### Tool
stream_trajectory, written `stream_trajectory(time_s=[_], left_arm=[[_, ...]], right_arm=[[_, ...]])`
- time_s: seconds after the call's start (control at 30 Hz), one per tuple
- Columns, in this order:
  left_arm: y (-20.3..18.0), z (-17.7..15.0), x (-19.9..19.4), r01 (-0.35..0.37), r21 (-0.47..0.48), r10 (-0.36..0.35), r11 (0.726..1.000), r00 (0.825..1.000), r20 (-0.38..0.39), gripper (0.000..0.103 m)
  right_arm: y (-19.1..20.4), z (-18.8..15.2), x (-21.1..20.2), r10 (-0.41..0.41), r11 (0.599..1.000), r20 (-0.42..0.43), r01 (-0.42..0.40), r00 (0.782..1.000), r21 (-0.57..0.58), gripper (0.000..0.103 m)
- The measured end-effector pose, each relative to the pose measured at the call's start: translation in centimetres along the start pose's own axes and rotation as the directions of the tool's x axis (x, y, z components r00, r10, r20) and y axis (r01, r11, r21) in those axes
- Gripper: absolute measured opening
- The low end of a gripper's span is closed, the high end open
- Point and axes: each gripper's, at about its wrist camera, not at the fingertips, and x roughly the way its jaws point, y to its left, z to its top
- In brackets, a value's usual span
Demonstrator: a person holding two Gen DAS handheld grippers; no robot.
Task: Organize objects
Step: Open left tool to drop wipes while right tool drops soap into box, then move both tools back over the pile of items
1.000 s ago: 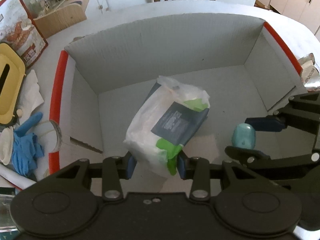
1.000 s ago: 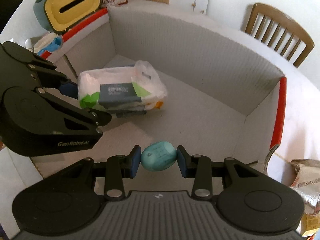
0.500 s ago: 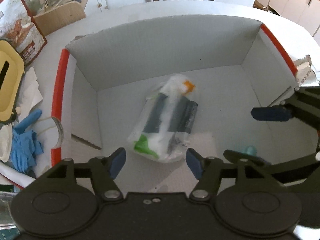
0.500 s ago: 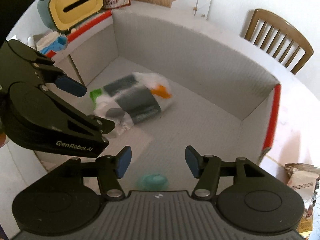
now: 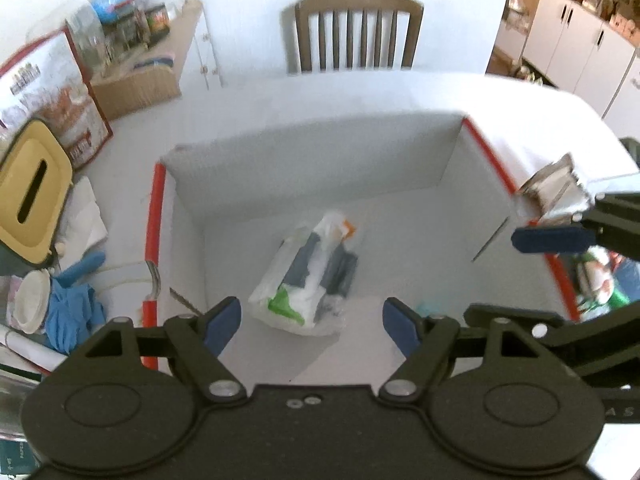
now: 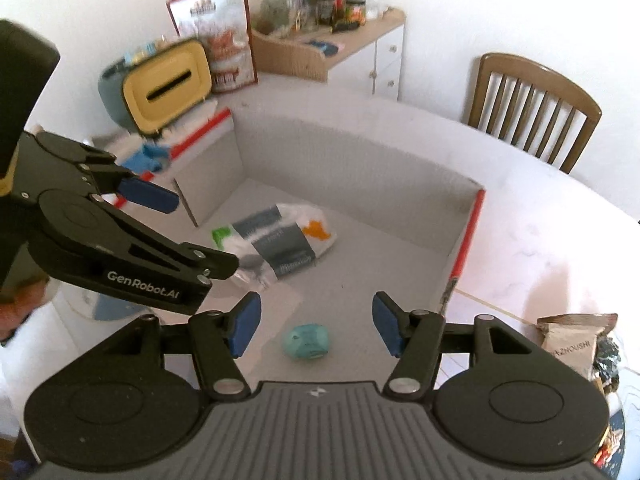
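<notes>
A white plastic pack of wipes (image 5: 308, 280) (image 6: 276, 240) with a dark label and green corner lies on the floor of a grey cardboard box (image 5: 320, 152) (image 6: 352, 176) with red edges. A teal egg-shaped object (image 6: 307, 341) rests on the box floor near its front; in the left wrist view only a sliver of it (image 5: 427, 306) shows. My left gripper (image 5: 312, 324) (image 6: 188, 232) hangs open above the pack, holding nothing. Open too, my right gripper (image 6: 316, 328) (image 5: 532, 276) hovers over the teal object without touching it.
A yellow-lidded tissue box (image 5: 28, 192) (image 6: 168, 84), blue gloves (image 5: 68, 304) and white paper lie left of the box. A silver foil bag (image 5: 556, 192) and a snack pouch (image 6: 572, 344) sit on its right. A wooden chair (image 5: 356, 32) stands behind the white table (image 6: 540, 232).
Both grippers opened and let go: the wipes pack and the teal object dropped to the box floor. Both grippers then rose and pulled back from the box.
</notes>
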Motion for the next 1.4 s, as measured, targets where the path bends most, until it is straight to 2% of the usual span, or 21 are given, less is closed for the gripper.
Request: stream_trajectory(time_s=[0.13,0.3,0.67,1.17,1.4], left_arm=[[-0.8,0.2,-2.0,0.017,-0.004,-0.017,1.000,0.998,0.065,0.078],[-2.0,-0.2,-3.8,0.029,-0.008,-0.028,1.000,0.993,0.111,0.078],[-5.6,-1.7,-7.7,0.062,-0.028,-0.055,0.998,0.978,0.202,0.081],[-11.6,-3.6,-8.5,0.102,0.007,-0.101,0.995,0.968,0.228,0.089],[-14.4,-4.1,-7.7,0.142,0.006,-0.140,0.990,0.967,0.214,0.100]], right_arm=[[0.0,-0.4,-2.3,-0.001,1.000,0.043,0.001,0.999,0.002,0.066],[-0.7,-1.5,-5.6,-0.003,1.000,0.101,0.001,0.995,0.022,0.067],[-3.0,-5.8,-12.0,-0.037,0.996,0.237,0.017,0.971,0.087,0.072],[-8.6,-13.9,-16.7,-0.145,0.960,0.290,0.063,0.946,0.273,0.081],[-11.5,-18.1,-18.1,-0.208,0.937,0.270,0.112,0.940,0.330,0.083]])
